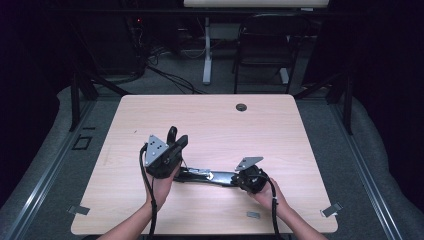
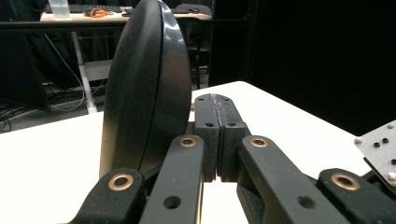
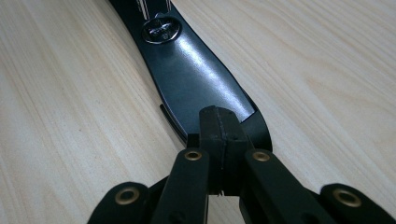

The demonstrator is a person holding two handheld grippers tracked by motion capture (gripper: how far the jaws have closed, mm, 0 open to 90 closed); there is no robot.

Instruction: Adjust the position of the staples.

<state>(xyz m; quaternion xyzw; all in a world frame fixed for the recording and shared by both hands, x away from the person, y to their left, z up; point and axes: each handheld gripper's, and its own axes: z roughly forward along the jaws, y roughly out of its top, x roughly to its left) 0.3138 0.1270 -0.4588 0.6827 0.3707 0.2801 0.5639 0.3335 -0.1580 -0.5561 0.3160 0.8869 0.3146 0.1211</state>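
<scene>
Holding the black bar [image 3: 196, 70] steady matters most; right gripper [image 3: 219, 122], jaws shut, rests on its near end, grip unclear; left gripper [image 2: 216, 112] is shut on nothing, with the oval flap [image 2: 147, 88] upright just left of its jaws, so nudge gently.

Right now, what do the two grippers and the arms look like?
Both grippers are black. The left gripper and the right gripper each carry a grey three-cornered plate with small holes, and each trails a black cable along the forearm. Close up, the linkage arms show brass-coloured pivot bushings, and the blocky black pads meet along a thin seam. Forearms are bare, no sleeves.
</scene>
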